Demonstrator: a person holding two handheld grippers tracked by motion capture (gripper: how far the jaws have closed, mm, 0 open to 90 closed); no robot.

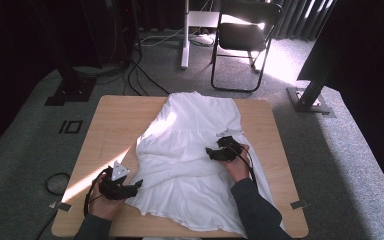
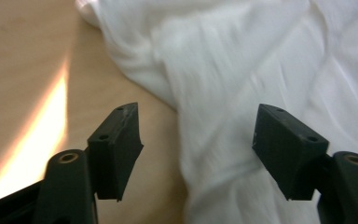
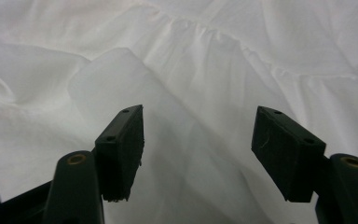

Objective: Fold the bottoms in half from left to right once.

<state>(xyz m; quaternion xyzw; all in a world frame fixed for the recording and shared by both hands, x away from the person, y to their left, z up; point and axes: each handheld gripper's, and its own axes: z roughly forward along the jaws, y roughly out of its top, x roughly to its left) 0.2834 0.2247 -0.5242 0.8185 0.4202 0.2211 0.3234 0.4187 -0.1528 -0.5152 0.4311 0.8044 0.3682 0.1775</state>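
Note:
A white dress (image 1: 190,150) lies spread over the wooden table (image 1: 115,120), its top at the far edge and its skirt toward me. My left gripper (image 1: 139,185) hovers at the skirt's left hem, pointing right. In the left gripper view its jaws stand wide apart over the hem (image 2: 242,140) and bare wood, nothing between the pads. My right gripper (image 1: 211,151) is over the dress's middle near the gathered waist seam. In the right gripper view the right gripper (image 3: 198,140) is open above rumpled white cloth (image 3: 121,70), gripping none of it.
A black folding chair (image 1: 245,35) and a white post (image 1: 185,35) stand on the grey carpet beyond the table. Black stand bases (image 1: 70,90) and cables lie at the back left, another base (image 1: 310,100) at the right. A sunlit stripe crosses the table's left side.

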